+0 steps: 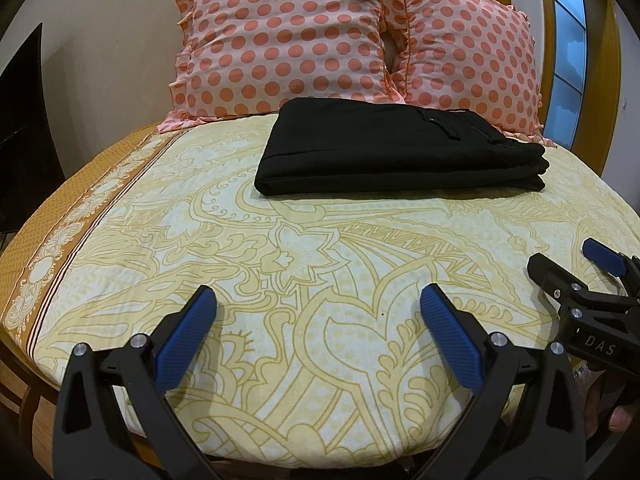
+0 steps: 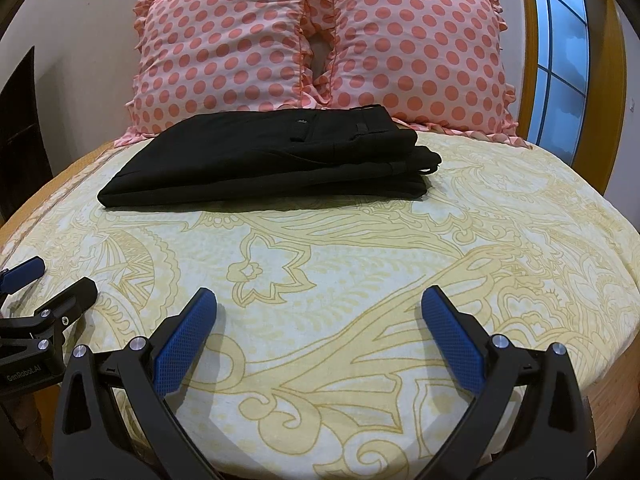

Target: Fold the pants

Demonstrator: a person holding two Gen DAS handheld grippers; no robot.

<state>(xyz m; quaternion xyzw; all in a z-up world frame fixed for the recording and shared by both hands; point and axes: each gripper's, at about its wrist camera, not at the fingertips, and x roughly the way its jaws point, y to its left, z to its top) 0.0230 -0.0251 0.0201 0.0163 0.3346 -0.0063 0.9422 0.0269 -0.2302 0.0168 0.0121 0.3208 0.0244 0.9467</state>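
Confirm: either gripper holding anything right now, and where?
Nothing held. Left gripper and right gripper are both open over the bedsheet; the folded black pants lie apart, near the pillows.

Black pants lie folded into a flat rectangular stack on the yellow paisley bedsheet, just in front of two pink polka-dot pillows. Nearer than the pants, the left gripper hovers over bare sheet, its blue-padded fingers spread wide and empty. The right gripper is right of it, well apart from the pants.

Pants on bed, seemingly touching pillows.
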